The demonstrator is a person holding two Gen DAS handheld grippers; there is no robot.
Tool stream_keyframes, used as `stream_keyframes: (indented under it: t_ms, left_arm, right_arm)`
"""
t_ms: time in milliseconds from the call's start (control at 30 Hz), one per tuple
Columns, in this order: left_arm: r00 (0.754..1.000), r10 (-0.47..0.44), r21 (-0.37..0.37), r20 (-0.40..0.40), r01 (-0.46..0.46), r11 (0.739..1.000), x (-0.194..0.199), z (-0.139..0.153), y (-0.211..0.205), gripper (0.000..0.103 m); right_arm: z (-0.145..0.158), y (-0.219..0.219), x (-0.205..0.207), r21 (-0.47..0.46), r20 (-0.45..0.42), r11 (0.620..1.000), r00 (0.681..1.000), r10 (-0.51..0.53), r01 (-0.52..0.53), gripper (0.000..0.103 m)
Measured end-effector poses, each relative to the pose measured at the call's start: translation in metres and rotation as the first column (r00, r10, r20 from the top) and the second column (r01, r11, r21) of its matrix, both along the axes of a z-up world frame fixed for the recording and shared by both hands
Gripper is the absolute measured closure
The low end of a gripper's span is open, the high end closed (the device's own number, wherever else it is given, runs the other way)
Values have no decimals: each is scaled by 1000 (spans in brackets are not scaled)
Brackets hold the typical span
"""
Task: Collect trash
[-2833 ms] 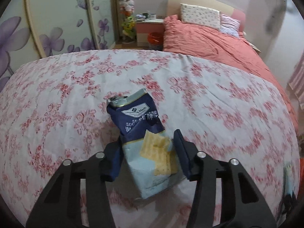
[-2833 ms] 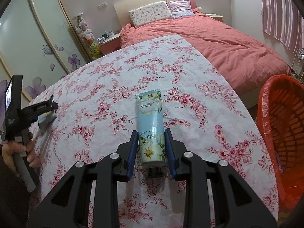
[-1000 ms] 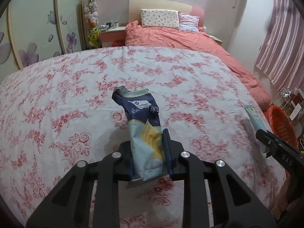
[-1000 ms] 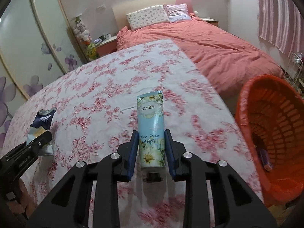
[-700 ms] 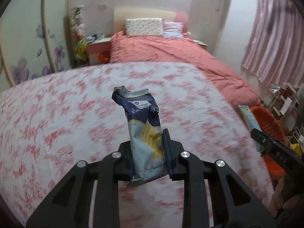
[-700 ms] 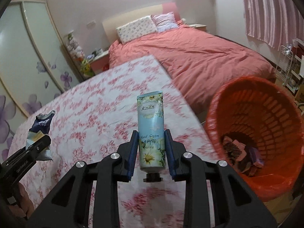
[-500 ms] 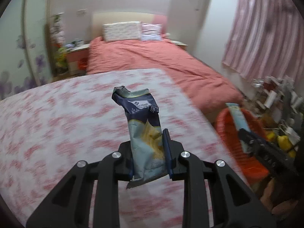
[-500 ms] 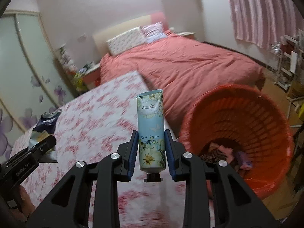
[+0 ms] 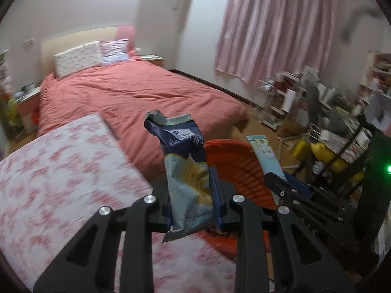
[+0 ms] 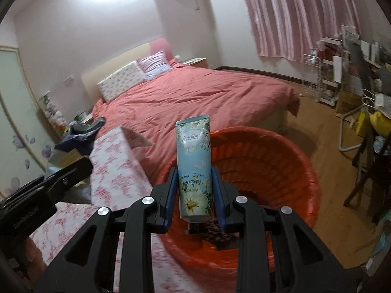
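My left gripper point(image 9: 191, 195) pinches a crumpled navy-and-pale-blue snack bag point(image 9: 185, 171); my right gripper point(image 10: 195, 195) clamps a floral hand cream tube point(image 10: 194, 168) over the orange basket point(image 10: 288, 171).

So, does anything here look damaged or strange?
The snack bag in the left hand-held gripper is crumpled and torn open at its top. The hand cream tube in the right hand-held gripper looks intact.
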State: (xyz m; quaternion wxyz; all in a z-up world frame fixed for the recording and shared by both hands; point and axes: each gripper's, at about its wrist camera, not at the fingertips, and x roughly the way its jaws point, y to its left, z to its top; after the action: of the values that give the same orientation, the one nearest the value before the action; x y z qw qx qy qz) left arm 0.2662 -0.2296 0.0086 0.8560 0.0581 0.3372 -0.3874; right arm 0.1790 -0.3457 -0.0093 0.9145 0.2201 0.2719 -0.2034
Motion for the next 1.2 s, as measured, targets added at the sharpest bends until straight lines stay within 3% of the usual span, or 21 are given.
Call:
stream_keyframes:
  t_ms: [200, 567, 733, 1033, 1200]
  left_arm:
    - [991, -115, 9, -71, 116, 993, 9, -31, -46, 77]
    - [980, -165, 50, -111, 171, 984, 24, -64, -83, 76]
    - [977, -160, 58, -140, 169, 984, 30, -71, -84, 63]
    - [986, -81, 102, -147, 97, 990, 35, -75, -67, 52]
    - [997, 5, 108, -74, 3, 994, 25, -52, -32, 42]
  right_arm:
    - [-6, -19, 0, 38, 18, 998, 998, -56, 55, 75]
    - [-21, -38, 0, 101, 11, 991, 996, -92, 91, 74]
    - [-25, -47, -2, 155, 13, 983, 995, -104, 101, 73]
    - [-16, -46, -7, 156, 26, 982, 994, -109, 104, 53]
    - [6, -33, -15, 90, 59, 991, 993, -105, 100, 38]
